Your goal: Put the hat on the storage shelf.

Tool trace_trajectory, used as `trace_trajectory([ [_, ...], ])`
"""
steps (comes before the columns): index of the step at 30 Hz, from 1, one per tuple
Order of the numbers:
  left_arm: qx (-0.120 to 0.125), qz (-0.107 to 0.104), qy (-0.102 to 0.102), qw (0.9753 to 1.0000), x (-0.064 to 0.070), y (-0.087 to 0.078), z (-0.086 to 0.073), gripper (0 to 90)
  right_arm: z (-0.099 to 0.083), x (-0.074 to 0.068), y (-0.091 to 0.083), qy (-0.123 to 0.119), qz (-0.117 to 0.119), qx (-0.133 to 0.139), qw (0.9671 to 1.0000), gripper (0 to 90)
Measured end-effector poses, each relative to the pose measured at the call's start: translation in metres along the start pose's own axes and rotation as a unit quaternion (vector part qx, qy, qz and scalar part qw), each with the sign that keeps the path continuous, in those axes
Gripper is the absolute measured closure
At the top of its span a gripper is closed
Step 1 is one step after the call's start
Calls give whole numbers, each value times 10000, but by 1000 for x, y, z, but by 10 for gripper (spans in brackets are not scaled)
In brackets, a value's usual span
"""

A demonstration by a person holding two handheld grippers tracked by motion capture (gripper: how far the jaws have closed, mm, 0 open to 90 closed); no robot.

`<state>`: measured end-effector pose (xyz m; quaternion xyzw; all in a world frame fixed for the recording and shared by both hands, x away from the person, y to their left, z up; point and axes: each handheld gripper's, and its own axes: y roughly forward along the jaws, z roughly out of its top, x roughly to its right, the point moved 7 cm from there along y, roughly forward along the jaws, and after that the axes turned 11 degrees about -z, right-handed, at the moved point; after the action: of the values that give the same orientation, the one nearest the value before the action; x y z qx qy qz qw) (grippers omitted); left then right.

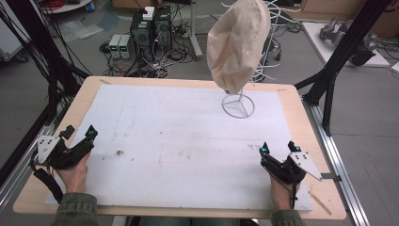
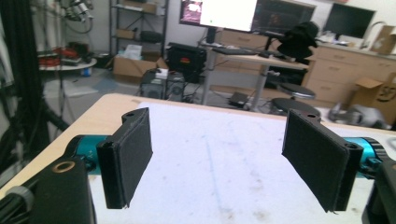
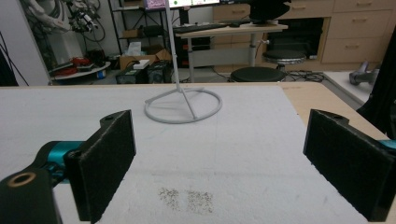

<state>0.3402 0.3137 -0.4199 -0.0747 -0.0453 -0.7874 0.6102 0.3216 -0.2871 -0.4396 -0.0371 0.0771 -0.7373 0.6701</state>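
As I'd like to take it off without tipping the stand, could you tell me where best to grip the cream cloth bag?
Probably the bag at its lower tip above the ring base, approached from the near side with the right gripper: there the hanging cloth narrows and faces the open jaws.

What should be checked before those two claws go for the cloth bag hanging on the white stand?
1. Left claw open: ok, jaws stand wide apart.
2. Right claw open: ok, jaws wide apart.
3. Both claws hold nothing: ok.
4. Cloth bag hangs on the wire stand: ok.
5. Stand upright, ring base flat on the white mat: ok.
6. How firmly the bag is hooked on: cannot tell.
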Motion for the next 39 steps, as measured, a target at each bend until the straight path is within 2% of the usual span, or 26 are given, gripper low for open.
trace_trajectory([
  [2, 3, 119, -7, 9999, -2, -4, -7, 242, -1, 1, 0, 58, 3, -38, 10000, 81],
  [5, -174, 182, 136, 9996, -4, -7, -15, 241, -3, 2, 0, 102, -10, -106, 9999, 81],
  [11, -248, 250, 305, 9989, -2, -11, -19, 237, -8, 3, -1, 192, 47, -243, 9995, 81],
  [13, -219, 243, 281, 9991, -2, -12, -18, 237, -9, 2, -1, 268, 64, -296, 9992, 82],
  [21, -139, 275, 150, 9994, -7, -19, -17, 237, -10, 0, 1, 277, 95, -325, 9990, 82],
  [31, -236, 205, 231, 9992, -3, -21, -20, 241, -10, -6, 3, 251, 195, -356, 9989, 82],
  [39, -231, 191, 178, 9994, -4, -21, -21, 241, -12, -6, 6, 363, 208, -449, 9981, 82],
])
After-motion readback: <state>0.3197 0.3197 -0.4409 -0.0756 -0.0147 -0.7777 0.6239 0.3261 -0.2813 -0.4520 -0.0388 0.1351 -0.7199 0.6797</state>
